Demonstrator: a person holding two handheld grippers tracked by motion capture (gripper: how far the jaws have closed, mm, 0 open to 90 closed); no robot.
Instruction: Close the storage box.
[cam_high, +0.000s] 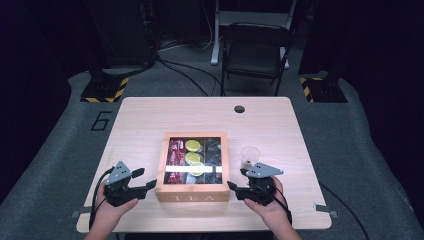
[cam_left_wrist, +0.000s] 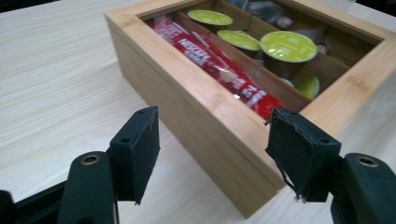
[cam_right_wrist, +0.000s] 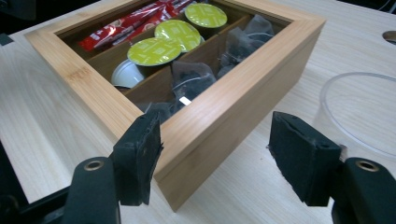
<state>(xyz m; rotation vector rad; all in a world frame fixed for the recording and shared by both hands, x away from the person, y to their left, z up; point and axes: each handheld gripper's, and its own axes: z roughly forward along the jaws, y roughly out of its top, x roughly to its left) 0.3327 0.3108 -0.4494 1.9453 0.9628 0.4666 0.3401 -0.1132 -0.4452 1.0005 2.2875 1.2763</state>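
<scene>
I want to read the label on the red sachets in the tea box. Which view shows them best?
The left gripper view: the red Nescafé sachets lie close under the lid window, lettering legible. The right gripper view shows them at the far corner, partly hidden by the frame. The high view shows small red patches, unreadable.

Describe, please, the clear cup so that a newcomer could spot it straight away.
Find the wooden tea box mid-table, lettered TEA on its front. Just off its right side, beside the right gripper, stands the clear cup. It is see-through and outside the box, unlike the green-lidded pods inside.
</scene>
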